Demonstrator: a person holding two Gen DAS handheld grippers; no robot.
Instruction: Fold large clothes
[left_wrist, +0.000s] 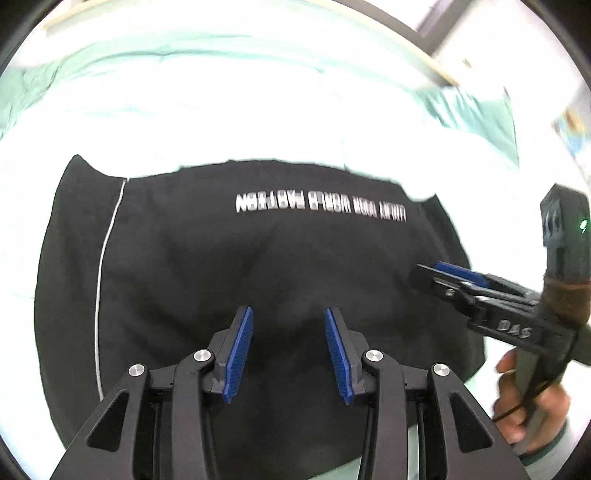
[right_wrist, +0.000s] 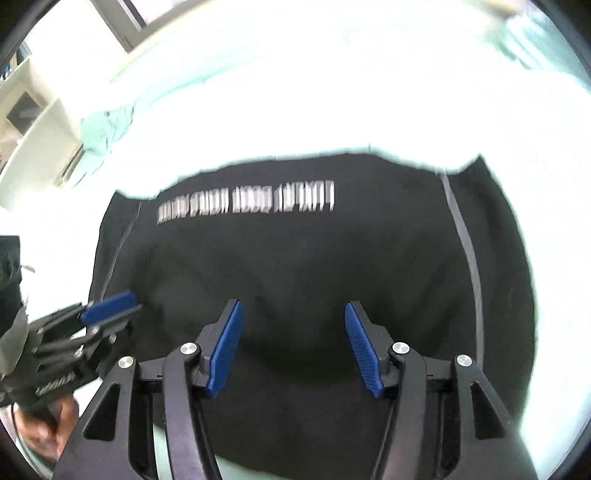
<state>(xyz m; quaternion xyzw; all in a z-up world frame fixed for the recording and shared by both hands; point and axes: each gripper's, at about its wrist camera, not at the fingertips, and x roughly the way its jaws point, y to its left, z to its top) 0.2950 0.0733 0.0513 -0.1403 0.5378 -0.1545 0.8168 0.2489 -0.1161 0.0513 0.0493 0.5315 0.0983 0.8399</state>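
Observation:
A black garment with white lettering and a thin white side stripe lies folded flat on a pale bed sheet; it also fills the right wrist view. My left gripper is open and empty, hovering over the garment's near middle. My right gripper is open and empty over the garment too. In the left wrist view the right gripper reaches in from the right over the garment's right edge. In the right wrist view the left gripper shows at the left edge.
The sheet is bright white to light green, with a rumpled green cloth at the far right and again at the left of the right wrist view. A wooden bed edge and room furniture lie beyond.

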